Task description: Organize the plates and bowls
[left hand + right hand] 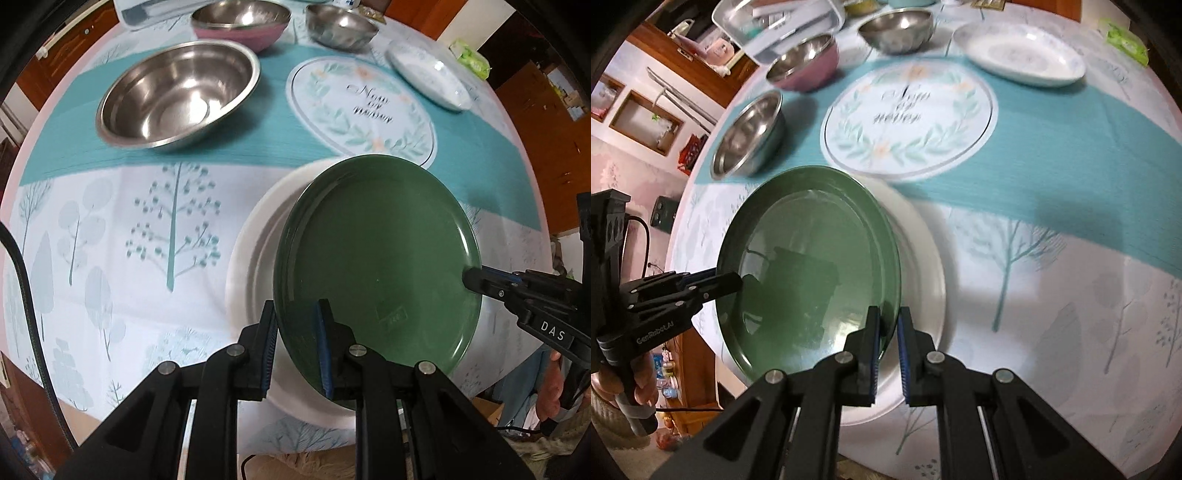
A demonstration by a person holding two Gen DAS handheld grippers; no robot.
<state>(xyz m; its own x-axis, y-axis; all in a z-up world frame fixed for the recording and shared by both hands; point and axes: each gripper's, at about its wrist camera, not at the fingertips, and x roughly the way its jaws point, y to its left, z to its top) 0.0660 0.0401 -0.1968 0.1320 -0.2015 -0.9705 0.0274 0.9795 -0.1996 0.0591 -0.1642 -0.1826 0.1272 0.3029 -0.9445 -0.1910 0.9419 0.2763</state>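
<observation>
Right now I have both claws on the green plate [376, 258]: my left claw [299, 343] pinches its near rim, and my right claw [888, 343] pinches the opposite rim, so the plate hangs tilted between them just above a white plate [255, 236] that lies on the surface [110, 229]. Only the left wrist view shows the right claw's tip reaching in from the side onto the green rim; only the right wrist view shows the left claw doing the same, with fingers [642, 384] of the person's hand wrapped round its handle. Both claws point steeply down. The right view also catches a dark reflection in the green plate's glossy well; nothing lies in it.

Beyond, a round printed mat [362, 107] with lettering and a leaf wreath sits on the teal band of the tablecloth. Left of it stands a large steel bowl [177, 92], bare inside. Farther back are a pink-sided steel bowl [240, 26], a smaller steel bowl [340, 27] and a white patterned dish [428, 74]. The right view alone shows a clear tray [779, 26] at the far edge, its contents blurred.
</observation>
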